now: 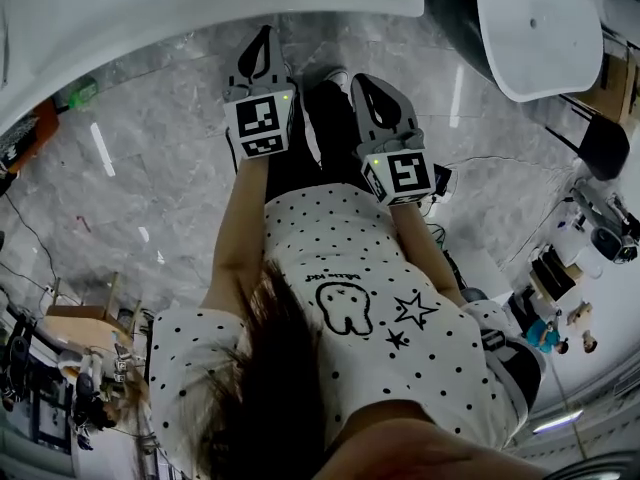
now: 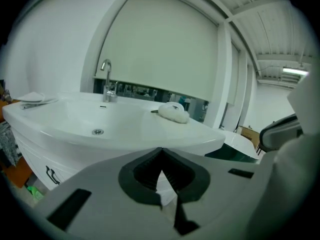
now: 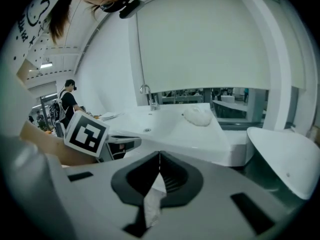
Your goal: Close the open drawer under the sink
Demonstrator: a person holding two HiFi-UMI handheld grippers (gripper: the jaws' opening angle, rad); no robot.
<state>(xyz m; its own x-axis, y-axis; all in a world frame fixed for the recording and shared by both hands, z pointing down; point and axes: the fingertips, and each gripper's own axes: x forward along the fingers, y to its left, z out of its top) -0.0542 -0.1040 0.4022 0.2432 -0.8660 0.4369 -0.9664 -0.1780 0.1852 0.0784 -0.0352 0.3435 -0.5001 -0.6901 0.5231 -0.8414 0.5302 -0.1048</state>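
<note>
The white sink (image 2: 115, 121) with its chrome tap (image 2: 106, 79) fills the left gripper view, seen from slightly above the rim. Below the basin a white cabinet front (image 2: 32, 159) carries a dark handle (image 2: 51, 175); whether that drawer stands out or is pushed in I cannot tell. My left gripper (image 2: 161, 153) is shut with nothing in it, in the air short of the basin. My right gripper (image 3: 160, 156) is also shut and empty, beside the left one's marker cube (image 3: 86, 134). In the head view the left gripper (image 1: 263, 38) and right gripper (image 1: 362, 81) point at the sink rim (image 1: 200, 13).
A white bundle of cloth (image 2: 173, 112) lies on the sink's right ledge and a flat dish (image 2: 35, 98) on its left corner. A second white basin (image 3: 285, 159) stands to the right. A person (image 3: 67, 101) stands in the background. Grey marble floor (image 1: 150, 198) lies below.
</note>
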